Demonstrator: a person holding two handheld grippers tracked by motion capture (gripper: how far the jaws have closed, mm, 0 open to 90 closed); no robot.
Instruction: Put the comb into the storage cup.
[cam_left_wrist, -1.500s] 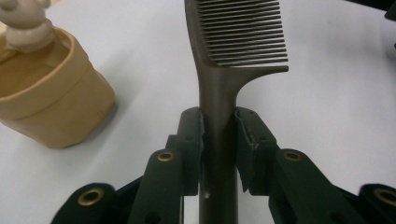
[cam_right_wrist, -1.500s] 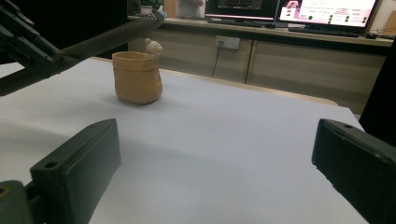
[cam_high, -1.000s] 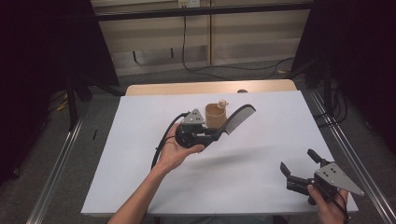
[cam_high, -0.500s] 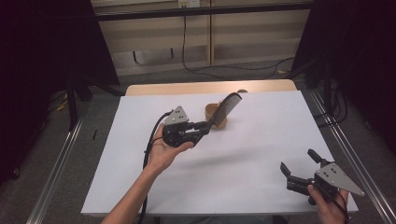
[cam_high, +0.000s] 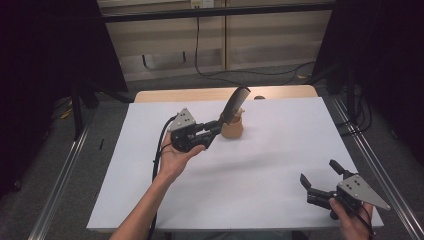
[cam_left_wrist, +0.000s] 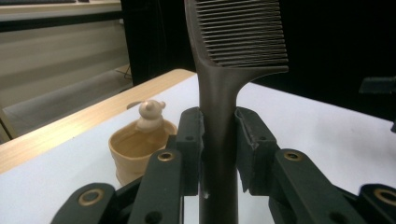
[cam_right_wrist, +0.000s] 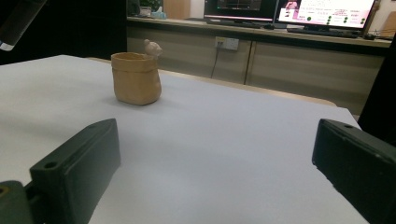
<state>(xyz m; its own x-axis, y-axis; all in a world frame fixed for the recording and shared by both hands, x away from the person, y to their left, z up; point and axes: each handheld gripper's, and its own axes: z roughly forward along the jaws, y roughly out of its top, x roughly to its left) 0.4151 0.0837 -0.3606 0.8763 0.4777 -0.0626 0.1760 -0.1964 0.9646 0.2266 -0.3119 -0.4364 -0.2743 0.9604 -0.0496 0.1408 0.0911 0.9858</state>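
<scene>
A: Left gripper (cam_high: 216, 131) — status?

B: Jaws clamped on the handle of the dark comb (cam_high: 235, 104). In the left gripper view the pads press the handle from both sides, teeth end rising above them (cam_left_wrist: 243, 32).

A: Change against the earlier pictures?

B: A second ago the comb lay nearly level, teeth end pointing toward the table's right edge. Now it is tipped up steeply, teeth end toward the far edge, and the gripper sits further toward the left edge than it did then.

A: Where is the comb relative to the cup?

B: The tan cup (cam_high: 232, 128) with a small figure on its rim stands near the far edge, about mid-width. From above, the comb overlaps it; whether they touch, I cannot tell.

A: Right gripper (cam_high: 322, 181)?

B: Jaws spread wide, nothing between them, at the near right corner of the table (cam_high: 280, 165), unchanged. Its own view shows the cup (cam_right_wrist: 136, 77) well apart.
</scene>
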